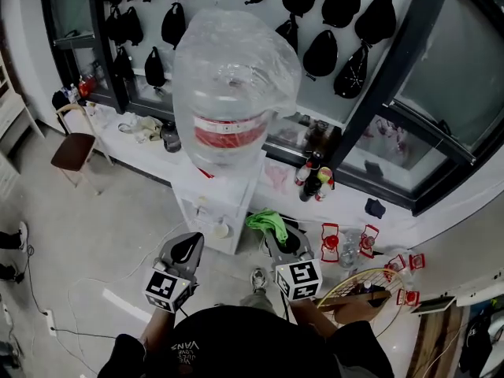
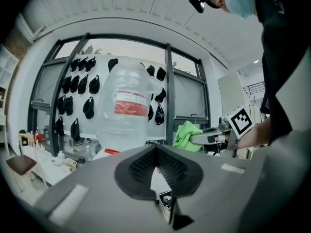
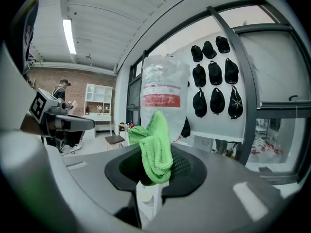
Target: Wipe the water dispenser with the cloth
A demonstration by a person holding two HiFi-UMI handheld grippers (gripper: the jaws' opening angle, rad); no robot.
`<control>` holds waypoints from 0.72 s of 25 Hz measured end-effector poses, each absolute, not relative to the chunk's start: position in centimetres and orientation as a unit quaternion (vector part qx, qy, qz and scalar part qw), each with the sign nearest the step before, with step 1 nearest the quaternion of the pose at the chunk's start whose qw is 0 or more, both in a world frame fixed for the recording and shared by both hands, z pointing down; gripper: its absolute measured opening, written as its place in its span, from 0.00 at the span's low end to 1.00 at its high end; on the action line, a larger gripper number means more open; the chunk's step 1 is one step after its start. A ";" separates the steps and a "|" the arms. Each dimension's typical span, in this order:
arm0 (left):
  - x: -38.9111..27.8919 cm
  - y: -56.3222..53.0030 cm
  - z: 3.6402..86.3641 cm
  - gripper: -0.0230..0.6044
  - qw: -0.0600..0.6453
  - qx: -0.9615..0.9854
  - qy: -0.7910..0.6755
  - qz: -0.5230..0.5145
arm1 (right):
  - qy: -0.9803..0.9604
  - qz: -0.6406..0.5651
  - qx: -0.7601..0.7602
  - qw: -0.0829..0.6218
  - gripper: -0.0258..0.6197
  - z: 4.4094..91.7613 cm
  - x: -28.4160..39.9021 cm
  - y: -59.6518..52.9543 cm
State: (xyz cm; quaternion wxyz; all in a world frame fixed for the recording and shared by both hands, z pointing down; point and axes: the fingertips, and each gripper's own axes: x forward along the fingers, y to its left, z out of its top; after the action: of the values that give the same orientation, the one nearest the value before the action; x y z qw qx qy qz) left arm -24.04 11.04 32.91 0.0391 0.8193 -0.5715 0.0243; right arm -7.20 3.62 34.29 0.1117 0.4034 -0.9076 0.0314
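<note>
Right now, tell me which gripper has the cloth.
The right gripper: its fingers pinch the green cloth. The left gripper is shut on nothing.

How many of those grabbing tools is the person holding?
2. The left gripper, jaws shut and empty, shows lower left of centre; the right gripper, beside it, pinches the green cloth.
</note>
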 end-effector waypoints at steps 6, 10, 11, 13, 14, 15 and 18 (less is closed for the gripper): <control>-24.7 11.8 33.1 0.04 0.039 0.820 -0.571 0.029 | -0.916 0.039 0.383 0.113 0.18 34.4 -8.9 4.7; -25.2 12.1 32.9 0.04 0.038 0.818 -0.574 0.028 | -0.920 0.041 0.372 0.115 0.18 34.4 -9.7 5.2; -25.2 12.1 32.8 0.04 0.036 0.818 -0.574 0.028 | -0.921 0.041 0.371 0.114 0.18 34.3 -9.8 5.3; -25.2 12.2 32.7 0.04 0.034 0.818 -0.574 0.028 | -0.921 0.042 0.370 0.113 0.18 34.3 -9.9 5.4; -25.2 12.2 32.7 0.04 0.033 0.818 -0.574 0.028 | -0.921 0.043 0.370 0.113 0.18 34.4 -9.9 5.4; -25.1 12.3 32.6 0.04 0.033 0.817 -0.575 0.026 | -0.921 0.044 0.370 0.112 0.18 34.4 -9.9 5.5; -25.0 12.6 32.6 0.04 0.033 0.818 -0.574 0.024 | -0.921 0.046 0.370 0.110 0.18 34.5 -9.8 5.8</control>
State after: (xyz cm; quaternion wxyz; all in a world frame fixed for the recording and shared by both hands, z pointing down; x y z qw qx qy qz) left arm -24.96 12.56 32.65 0.0326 0.8176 -0.5744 0.0241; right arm -9.81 5.76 34.46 0.1095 0.3699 -0.9214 0.0460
